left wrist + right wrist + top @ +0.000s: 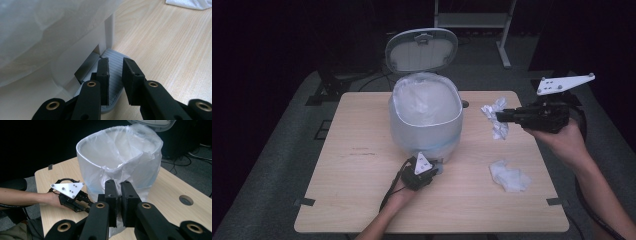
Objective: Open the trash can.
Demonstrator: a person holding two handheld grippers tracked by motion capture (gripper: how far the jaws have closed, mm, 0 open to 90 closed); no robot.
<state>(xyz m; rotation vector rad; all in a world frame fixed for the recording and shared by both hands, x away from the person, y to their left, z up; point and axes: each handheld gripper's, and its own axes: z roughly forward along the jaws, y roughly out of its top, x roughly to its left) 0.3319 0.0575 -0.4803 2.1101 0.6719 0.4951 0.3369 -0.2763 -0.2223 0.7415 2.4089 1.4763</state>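
Note:
A white pedal bin with a thin plastic liner stands at the middle of the wooden table, its lid raised. My left gripper is at the bin's foot. In the left gripper view its jaws are shut with nothing between them, and their tips rest on the grey ribbed pedal. To the right of the bin, above the table, my right gripper is shut on a crumpled white paper. In the right gripper view it points at the bin's open mouth.
A second crumpled white paper lies on the table at the front right. A round cable hole sits in the tabletop behind the bin. The surroundings are dark, with a desk frame at the back.

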